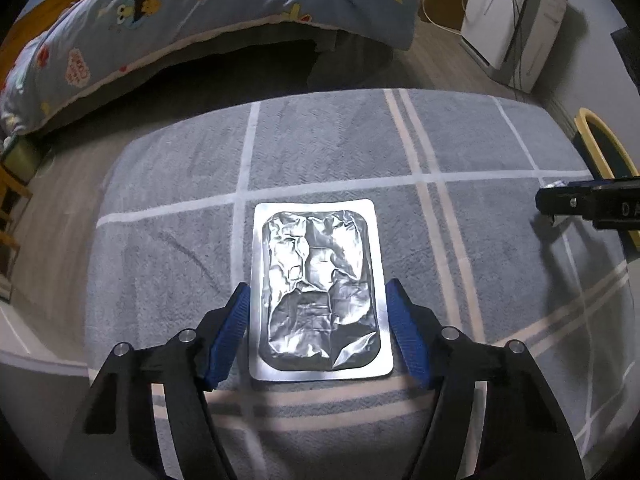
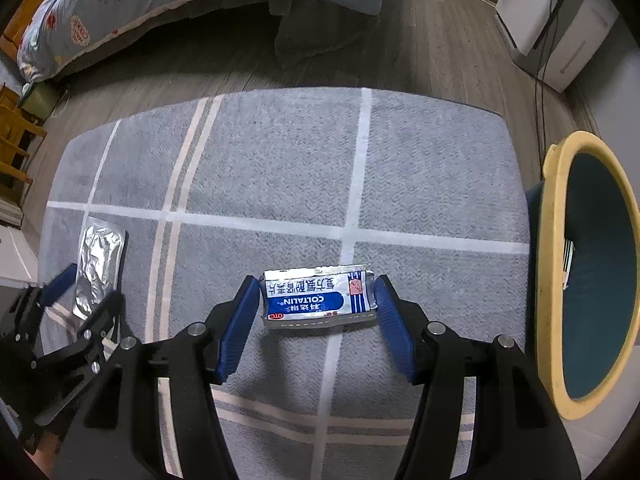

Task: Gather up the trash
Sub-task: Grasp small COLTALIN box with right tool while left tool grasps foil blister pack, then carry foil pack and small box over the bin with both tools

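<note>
A flat silver foil packet [image 1: 318, 288] lies on the grey checked rug [image 1: 160, 184]. My left gripper [image 1: 318, 292] is open, its blue fingers on either side of the packet's near half. The packet also shows in the right wrist view [image 2: 98, 266] with the left gripper [image 2: 86, 286] around it. A small blue and white medicine sachet [image 2: 318, 296] lies on the rug between the fingers of my right gripper [image 2: 314, 294], which is open with the pads close to the sachet's ends. The right gripper shows side-on in the left wrist view [image 1: 546, 200].
A dark bin with a yellow rim [image 2: 556, 240] stands at the rug's right edge; it also shows in the left wrist view [image 1: 592, 136]. A bed with a blue patterned quilt [image 1: 160, 20] is behind. A white appliance [image 1: 516, 20] with cables stands at the back right. Wooden furniture [image 2: 16, 136] is at left.
</note>
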`<state>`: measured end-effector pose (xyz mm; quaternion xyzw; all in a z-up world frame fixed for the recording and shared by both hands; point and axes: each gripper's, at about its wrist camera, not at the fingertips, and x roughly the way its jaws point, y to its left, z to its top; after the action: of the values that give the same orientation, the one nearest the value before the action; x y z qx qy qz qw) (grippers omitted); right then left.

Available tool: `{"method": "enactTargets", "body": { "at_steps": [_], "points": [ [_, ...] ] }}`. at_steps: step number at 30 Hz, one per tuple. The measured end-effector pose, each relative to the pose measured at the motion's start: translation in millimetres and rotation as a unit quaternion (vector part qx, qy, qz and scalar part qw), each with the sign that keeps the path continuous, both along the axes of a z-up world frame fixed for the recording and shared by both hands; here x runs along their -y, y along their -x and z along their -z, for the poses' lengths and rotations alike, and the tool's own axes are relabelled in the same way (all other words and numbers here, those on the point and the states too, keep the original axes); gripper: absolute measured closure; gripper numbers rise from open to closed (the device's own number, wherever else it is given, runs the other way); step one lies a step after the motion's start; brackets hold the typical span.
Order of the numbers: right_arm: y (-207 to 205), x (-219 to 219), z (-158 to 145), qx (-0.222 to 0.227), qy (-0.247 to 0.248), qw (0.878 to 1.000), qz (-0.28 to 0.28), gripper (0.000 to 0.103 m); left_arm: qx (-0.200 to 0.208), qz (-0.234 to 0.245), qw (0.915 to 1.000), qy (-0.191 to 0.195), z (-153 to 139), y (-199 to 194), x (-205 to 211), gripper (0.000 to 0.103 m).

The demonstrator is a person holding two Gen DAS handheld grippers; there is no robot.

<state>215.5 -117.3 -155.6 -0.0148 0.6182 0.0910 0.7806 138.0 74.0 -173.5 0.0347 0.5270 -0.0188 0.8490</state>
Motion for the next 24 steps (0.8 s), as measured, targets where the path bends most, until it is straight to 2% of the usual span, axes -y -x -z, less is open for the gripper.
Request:
{"method": "enactTargets", "body": {
  "at_steps": [8, 14, 18, 24],
  "points": [
    [10, 6, -12, 0.006, 0.002, 1.000, 0.002, 0.044, 0.002, 0.014, 0.9999, -0.008, -6, 3, 8, 0.034],
    [19, 23, -43, 0.030, -0.013, 0.999, 0.015, 0.044, 0.026, 0.020, 0.9995, 0.003, -34, 12, 19, 0.034],
    [25, 47, -69, 0.048, -0.027, 0.998, 0.036, 0.044, 0.051, 0.046, 0.9976, 0.006, -67, 19, 35, 0.034],
    [35, 88, -114, 0.075, -0.065, 0.992, 0.078, 0.044, 0.091, 0.091, 0.9916, 0.008, -133, 21, 69, 0.034]
  ]
}}
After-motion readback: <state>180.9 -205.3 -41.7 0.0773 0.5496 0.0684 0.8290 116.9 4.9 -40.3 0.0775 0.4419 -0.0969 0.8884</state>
